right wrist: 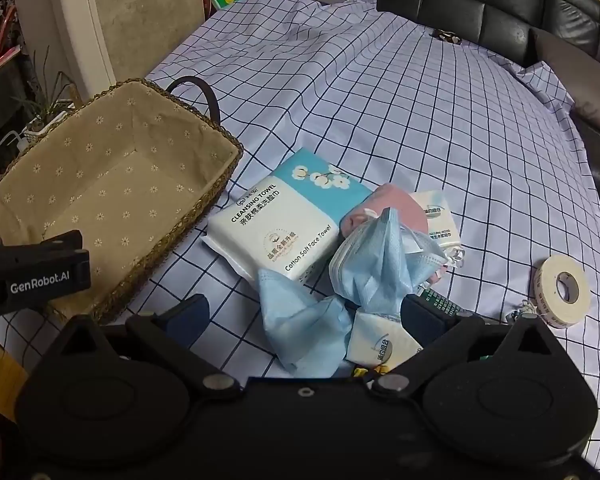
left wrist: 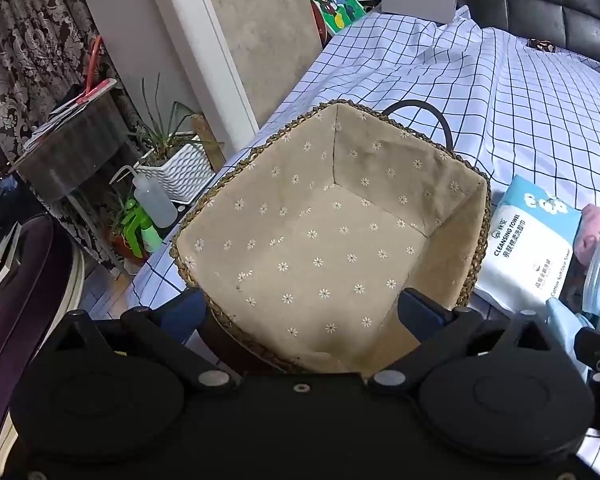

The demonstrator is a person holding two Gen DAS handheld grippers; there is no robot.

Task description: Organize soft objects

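**Both grippers spread wide over basket and pile of soft goods**

The left wrist view looks straight down into the woven basket, whose floral fabric lining is bare to the bottom; nothing lies in it. The left gripper hangs over its near rim with jaws released, nothing between them. This view alone shows the potted plant and squeeze bottle past the edge of the checked cloth. At its right edge only a part of the cleansing towel pack appears.

The right wrist view shows the whole pile, just beside the basket on the cloth: the cleansing towel pack, a bunch of blue face masks, one loose blue mask, a pink item partly under the masks, and two small tissue packs. A roll of tape sits well apart to the right. The right gripper hovers over the near masks, jaws apart, gripping nothing; whether its fingers touch them I cannot tell.
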